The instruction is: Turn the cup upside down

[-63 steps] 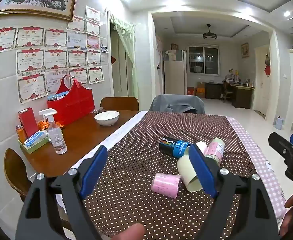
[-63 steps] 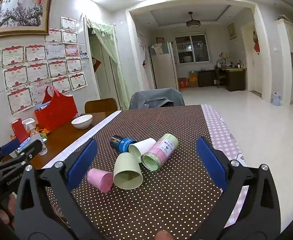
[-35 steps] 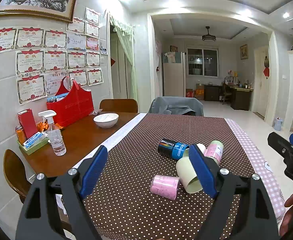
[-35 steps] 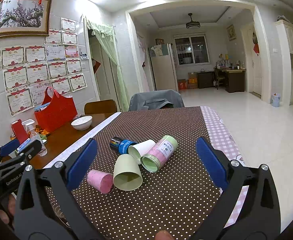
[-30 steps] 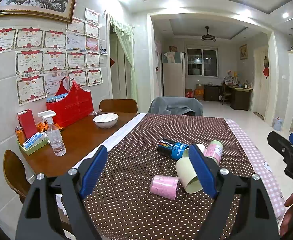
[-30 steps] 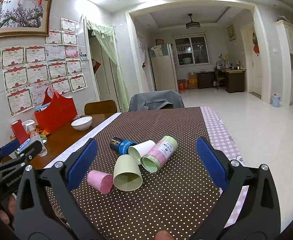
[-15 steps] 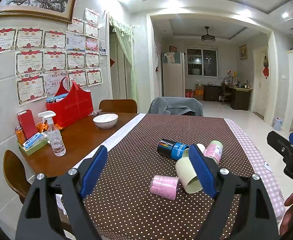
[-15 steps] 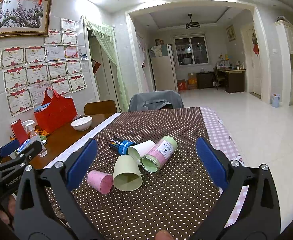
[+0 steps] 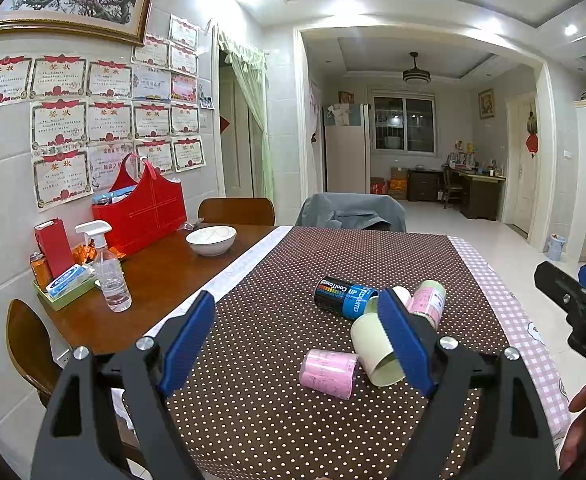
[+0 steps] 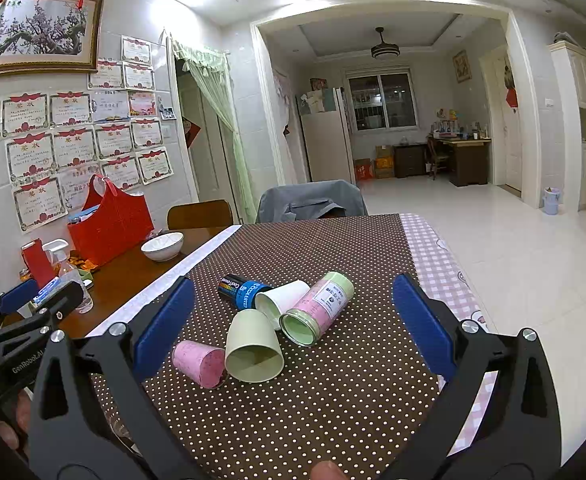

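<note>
Several cups lie on their sides in a cluster on the brown dotted tablecloth point(image 10: 333, 392). A pink cup point(image 10: 199, 362) and a pale green cup point(image 10: 253, 346) are nearest. Behind them lie a white cup point(image 10: 283, 300), a pink-and-green cup point(image 10: 319, 308) and a black-and-blue cup point(image 10: 241, 289). In the left wrist view the pink cup point(image 9: 329, 368) and pale green cup point(image 9: 371, 350) lie just ahead of my left gripper point(image 9: 293, 336), which is open and holds nothing. My right gripper point(image 10: 293, 320) is open too, above the near table edge.
On the bare wood at the left stand a white bowl point(image 9: 211, 240), a spray bottle point(image 9: 107, 268), a red bag point(image 9: 141, 208) and a small tray of items point(image 9: 65, 284). Chairs stand at the far end point(image 9: 351, 212) and the left. A pink checked cloth point(image 10: 441, 264) edges the right side.
Almost nothing has moved. The left wrist view has drifted very slightly; cups and both grippers stay as they were.
</note>
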Motion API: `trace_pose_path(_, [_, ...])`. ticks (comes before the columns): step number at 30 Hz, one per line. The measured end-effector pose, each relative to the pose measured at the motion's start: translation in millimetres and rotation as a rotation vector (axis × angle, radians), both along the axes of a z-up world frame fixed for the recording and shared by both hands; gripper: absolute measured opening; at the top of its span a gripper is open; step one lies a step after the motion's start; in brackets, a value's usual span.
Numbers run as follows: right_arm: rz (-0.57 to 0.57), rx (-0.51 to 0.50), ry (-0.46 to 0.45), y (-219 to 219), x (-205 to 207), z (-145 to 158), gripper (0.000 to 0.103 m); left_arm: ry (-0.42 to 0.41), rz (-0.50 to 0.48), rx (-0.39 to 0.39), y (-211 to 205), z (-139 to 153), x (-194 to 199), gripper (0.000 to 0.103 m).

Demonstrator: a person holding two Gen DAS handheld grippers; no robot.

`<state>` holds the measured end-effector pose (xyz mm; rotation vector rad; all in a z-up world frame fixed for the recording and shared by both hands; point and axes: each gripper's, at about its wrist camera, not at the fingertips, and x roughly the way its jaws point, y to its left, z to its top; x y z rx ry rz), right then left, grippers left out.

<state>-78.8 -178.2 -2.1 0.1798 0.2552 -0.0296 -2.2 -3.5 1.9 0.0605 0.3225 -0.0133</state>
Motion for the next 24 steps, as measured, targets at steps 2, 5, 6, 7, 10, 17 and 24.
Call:
trace_pose_path(2, [-0.002,-0.002,-0.001,0,0,0,0.097,-0.001,0.000,0.000,-1,1,0,0.082])
trace_pose_path(5, [-0.001,-0.001,-0.001,0,0,0,0.097,0.000,-0.001,0.000,0,0,0,0.082])
trace_pose_path(6, [-0.002,-0.001,-0.001,0,0,0,0.097,0.001,-0.001,0.000,-1,1,0,0.082])
trace_pose_path(7, [-0.003,-0.001,-0.001,0,0,0,0.097,0.002,-0.001,0.000,-1,0,0,0.082])
trace_pose_path(10, [-0.002,-0.001,0.002,-3,-2,3,0.097,0.008,-0.001,-0.001,-1,-1,2,0.082])
trace_pose_path(17, [-0.003,-0.005,0.033,-15,14,-2,0.097,0.056,0.011,-0.001,0,-10,23,0.082])
trace_pose_path(24, [0.005,-0.008,0.089,-23,48,-13,0.097,0.132,0.039,0.028,-1,-26,62,0.082])
